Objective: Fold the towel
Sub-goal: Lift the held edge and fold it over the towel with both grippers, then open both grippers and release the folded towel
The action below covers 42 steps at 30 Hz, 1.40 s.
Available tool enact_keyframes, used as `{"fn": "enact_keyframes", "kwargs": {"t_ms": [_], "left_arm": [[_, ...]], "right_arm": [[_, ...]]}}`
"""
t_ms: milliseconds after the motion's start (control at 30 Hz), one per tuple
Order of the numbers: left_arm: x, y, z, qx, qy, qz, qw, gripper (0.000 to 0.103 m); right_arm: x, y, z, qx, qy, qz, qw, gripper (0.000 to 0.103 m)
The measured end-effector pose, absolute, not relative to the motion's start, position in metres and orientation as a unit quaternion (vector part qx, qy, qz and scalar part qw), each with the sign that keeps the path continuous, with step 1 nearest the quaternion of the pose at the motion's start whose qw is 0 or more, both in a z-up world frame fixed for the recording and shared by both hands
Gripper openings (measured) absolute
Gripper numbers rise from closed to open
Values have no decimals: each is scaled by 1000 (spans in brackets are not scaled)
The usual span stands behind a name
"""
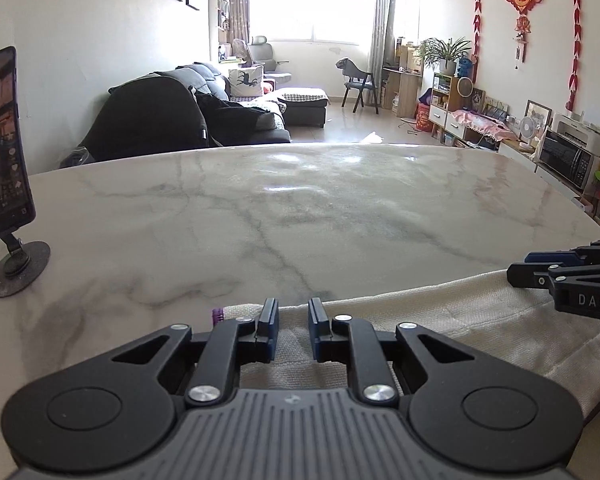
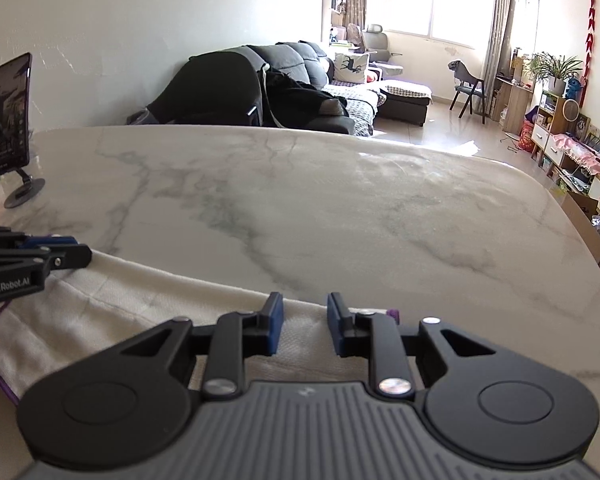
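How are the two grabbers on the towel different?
The left gripper sits by the towel's left purple corner; the right gripper sits by the right one. The left's jaws look slightly narrower than the right's. Both are black with blue pads, over the towel's far edge.

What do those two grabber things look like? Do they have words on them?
Both are black plastic with silver screws, round side discs and a ribbed grey top. The left gripper and the right gripper have blue pads on their fingers. Seen sideways, the right one says DAS and the left says GenRobot.AI in white letters.
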State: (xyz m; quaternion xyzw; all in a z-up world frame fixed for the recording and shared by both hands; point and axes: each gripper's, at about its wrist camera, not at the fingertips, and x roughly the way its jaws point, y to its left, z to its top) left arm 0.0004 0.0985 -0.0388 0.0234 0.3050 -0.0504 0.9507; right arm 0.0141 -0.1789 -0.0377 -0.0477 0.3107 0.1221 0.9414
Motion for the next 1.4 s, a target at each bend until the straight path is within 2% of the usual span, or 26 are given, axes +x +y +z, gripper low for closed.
{"fn": "enact_keyframes", "kwargs": {"t_ms": [267,367,433,500,700,800,933,1100,1200,1400], "left_arm": [[-3,117,-35,19,306,-34,951,17],[-7,117,-31,26,306,-31,951,22],[-12,115,-28,31,303,-36,952,45],[-20,109,-22,37,295,-48,954,53],[-40,87,-11,38,288,-91,953,53],[-48,81,-12,28,294,-109,949,42],[-55,74,-19,27,303,-115,946,36],[-63,69,-26,31,300,-112,947,36],[-71,69,-31,49,296,-99,949,31],[-80,83,-39,44,296,-78,951,31]], "right_arm": [[15,-195,-38,-38,308,110,944,25],[12,-194,-35,-33,305,108,946,29],[8,-191,-29,-29,305,114,945,32],[5,-187,-25,-28,311,121,942,32],[-11,-164,-18,-42,314,149,937,33],[-20,-157,-18,-39,316,152,936,33],[-34,-147,-21,-35,320,160,933,33],[-48,-131,-27,-41,319,170,931,33],[-54,-126,-32,-49,319,169,931,32],[-61,-141,-35,-42,314,156,936,32]]}}
